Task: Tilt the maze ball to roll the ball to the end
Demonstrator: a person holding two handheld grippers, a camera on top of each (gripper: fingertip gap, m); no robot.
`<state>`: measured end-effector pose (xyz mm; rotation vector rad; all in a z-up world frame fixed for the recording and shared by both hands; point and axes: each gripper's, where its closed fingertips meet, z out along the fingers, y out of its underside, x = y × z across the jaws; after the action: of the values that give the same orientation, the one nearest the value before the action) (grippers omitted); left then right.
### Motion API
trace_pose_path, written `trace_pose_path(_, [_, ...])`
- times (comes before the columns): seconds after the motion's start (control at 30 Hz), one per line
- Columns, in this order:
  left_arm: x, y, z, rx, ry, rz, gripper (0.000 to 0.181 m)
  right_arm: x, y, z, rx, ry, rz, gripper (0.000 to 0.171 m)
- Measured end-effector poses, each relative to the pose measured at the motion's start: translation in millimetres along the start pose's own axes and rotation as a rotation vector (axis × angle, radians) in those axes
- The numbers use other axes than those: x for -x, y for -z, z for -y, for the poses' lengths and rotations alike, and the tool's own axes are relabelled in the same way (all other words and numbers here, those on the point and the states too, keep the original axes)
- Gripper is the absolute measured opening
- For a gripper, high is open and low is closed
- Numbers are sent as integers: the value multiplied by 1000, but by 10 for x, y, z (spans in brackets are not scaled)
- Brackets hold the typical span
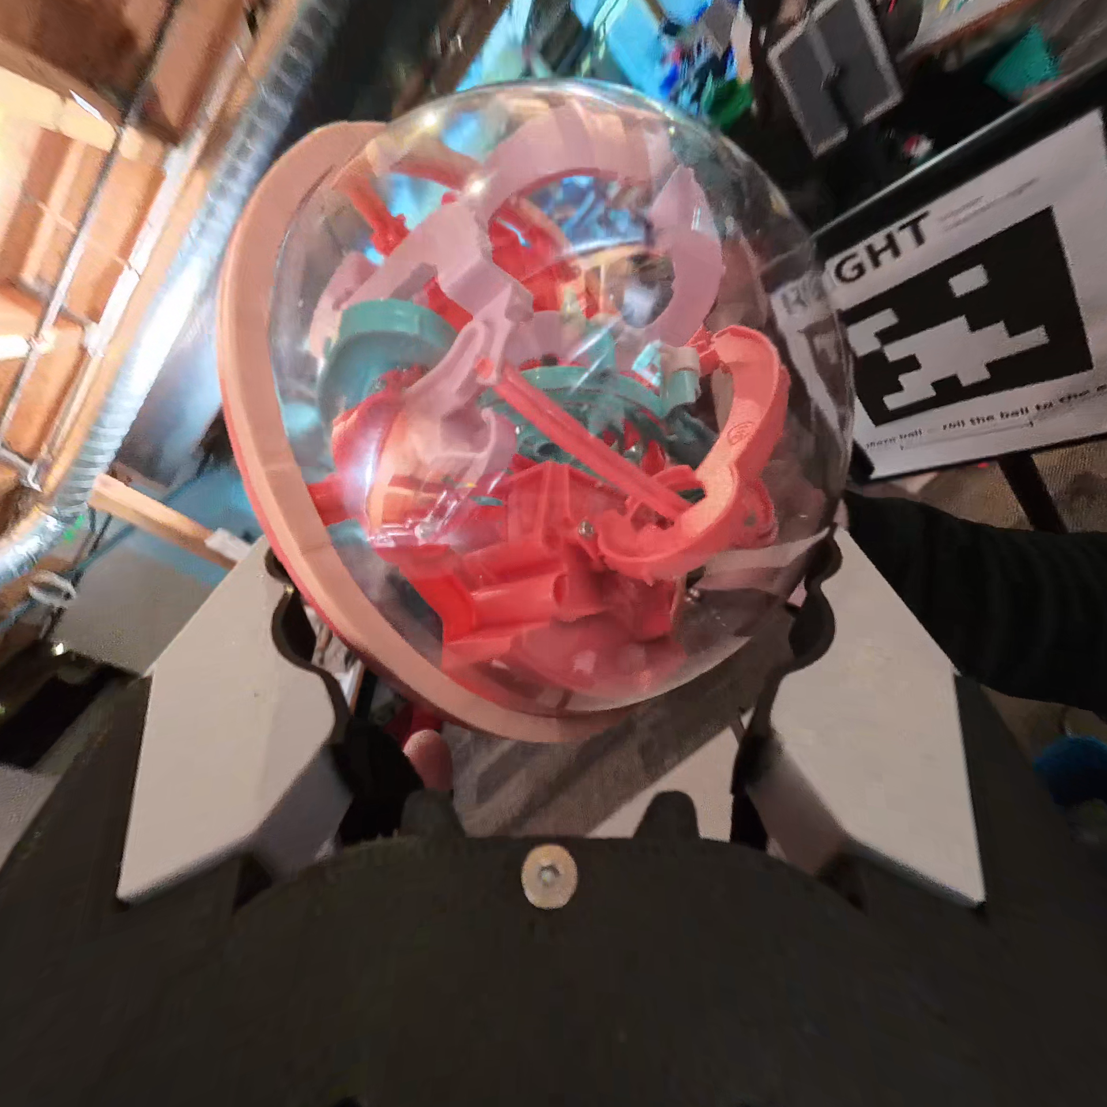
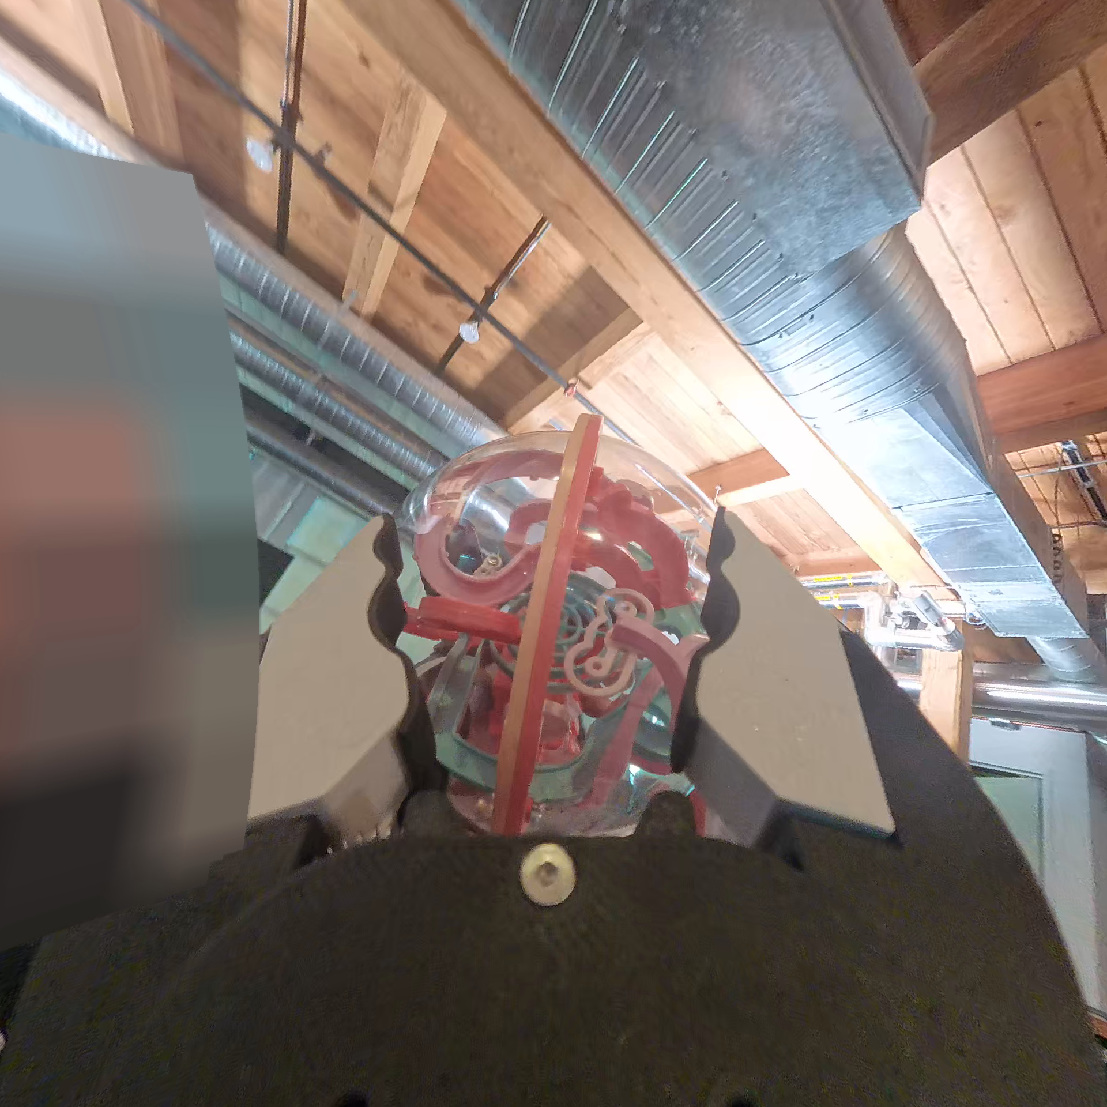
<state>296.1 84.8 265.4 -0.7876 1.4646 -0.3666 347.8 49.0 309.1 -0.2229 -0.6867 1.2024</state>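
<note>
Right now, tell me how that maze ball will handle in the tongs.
The maze ball looks rigid: its clear shell keeps shape between the right tongs. Smooth and round, it may slip or rotate. Mostly hollow, so probably light.

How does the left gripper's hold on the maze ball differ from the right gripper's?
The right gripper has the maze ball deep between its fingers, which run along its sides; the left gripper reaches only the ball's lower part with its fingertips. The ball's ring stands edge-on midway between the right gripper's fingers, but curves past the left gripper's left finger. Shared: both straddle the ball; whether the left one presses is unclear.
</note>
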Motion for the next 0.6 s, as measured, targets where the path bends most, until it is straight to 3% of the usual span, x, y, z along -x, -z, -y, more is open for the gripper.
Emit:
trace_pose_path(0.03, [11, -17, -13, 40, 4, -3, 158, -32, 22, 8, -22, -20, -9, 101])
trace_pose_path(0.33, [68, -106, -59, 186, 88, -55, 158, -218, 136, 6, -84, -115, -110, 101])
trace_pose_path(0.6, [83, -326, -607, 212, 336, -157, 159, -609, 564, -296, -55, -244, -323, 100])
